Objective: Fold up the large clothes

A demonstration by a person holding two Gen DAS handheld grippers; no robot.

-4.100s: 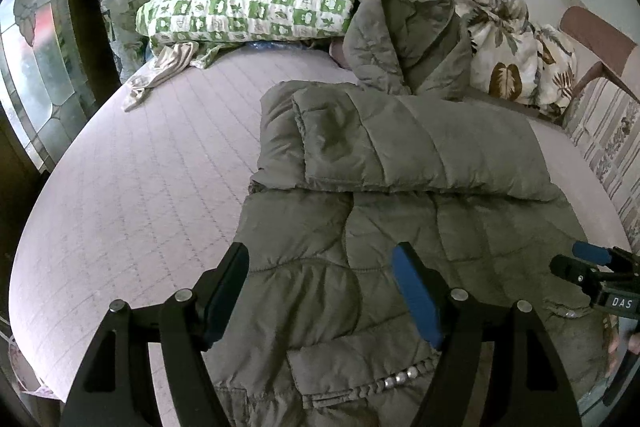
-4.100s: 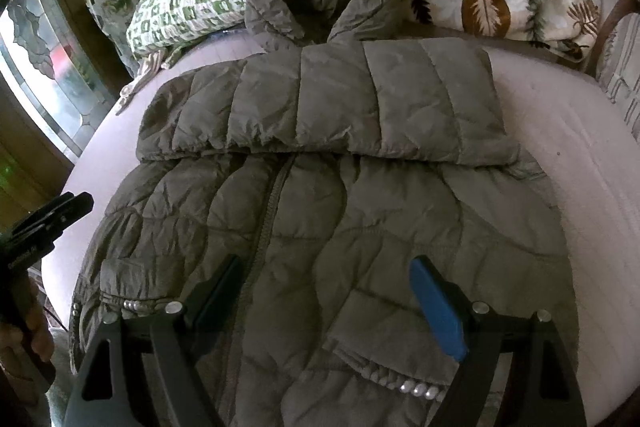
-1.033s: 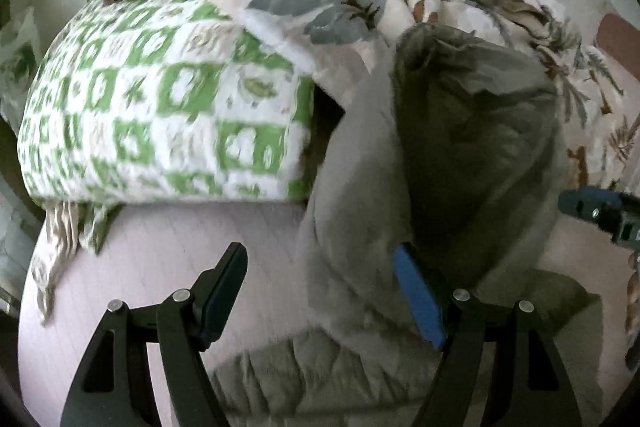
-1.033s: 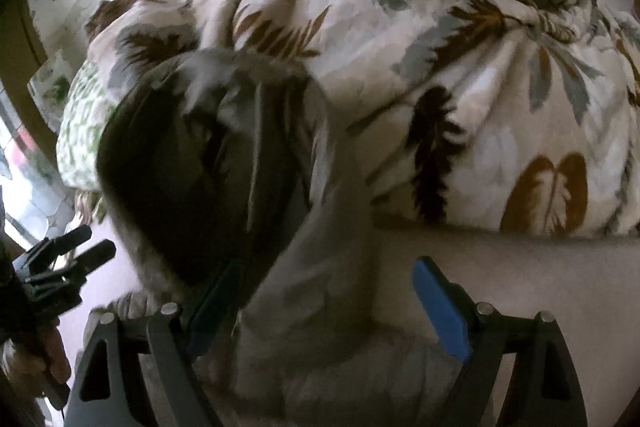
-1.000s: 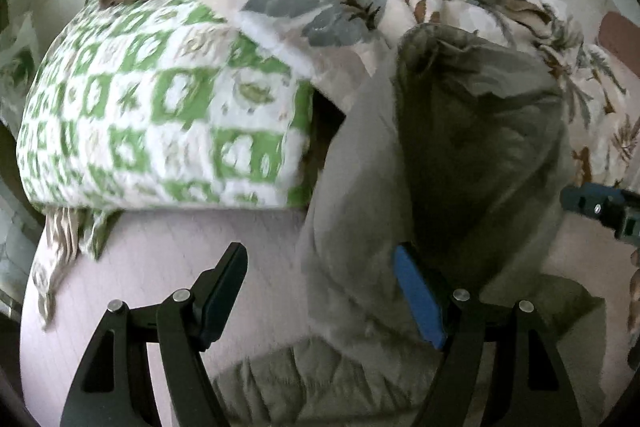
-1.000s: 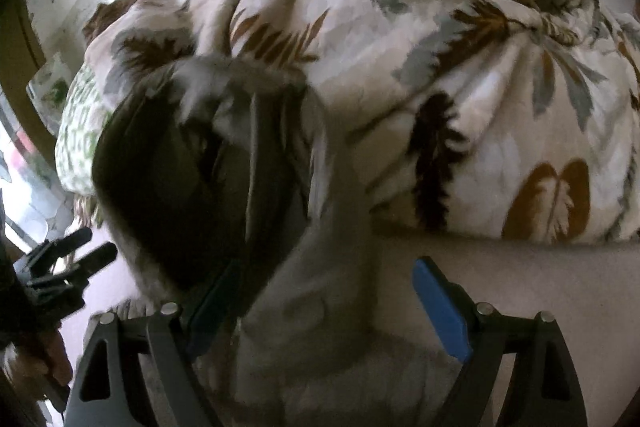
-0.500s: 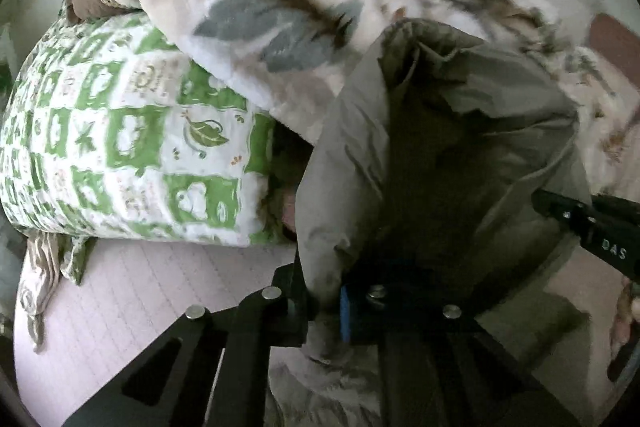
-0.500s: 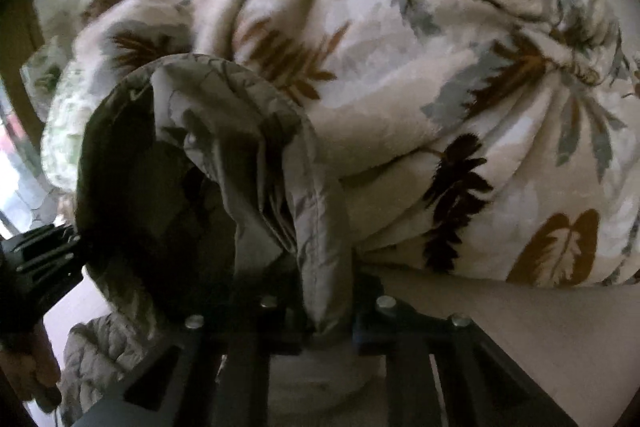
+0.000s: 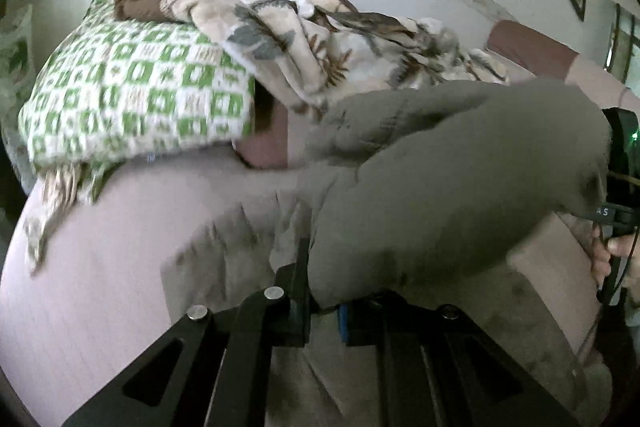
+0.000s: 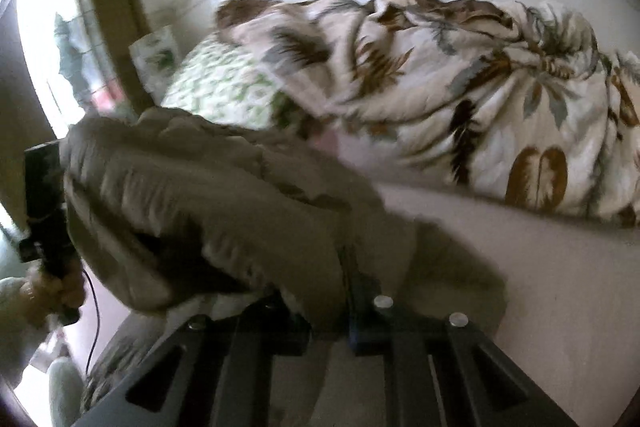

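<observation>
An olive quilted puffer jacket lies on the pink bed sheet (image 9: 100, 267). Its hood (image 9: 460, 179) is lifted off the bedding and stretched between both grippers. My left gripper (image 9: 324, 311) is shut on the hood's left edge. My right gripper (image 10: 332, 323) is shut on the hood's right edge (image 10: 224, 203). The jacket's body (image 9: 224, 259) shows below the hood in the left wrist view. Each view shows the other gripper at its side edge, the right one (image 9: 616, 187) and the left one (image 10: 44, 203). The frames are blurred by motion.
A green-and-white checked pillow (image 9: 132, 99) and a leaf-print blanket (image 10: 480, 99) are piled against the wall at the head of the bed. A brown chair back (image 9: 528, 47) stands at the right. A window (image 10: 60, 47) is at the left.
Both grippers closed on the hood's edges half a second ago. They have since lifted the hood and pulled it away from the pillow and blanket, toward the jacket body.
</observation>
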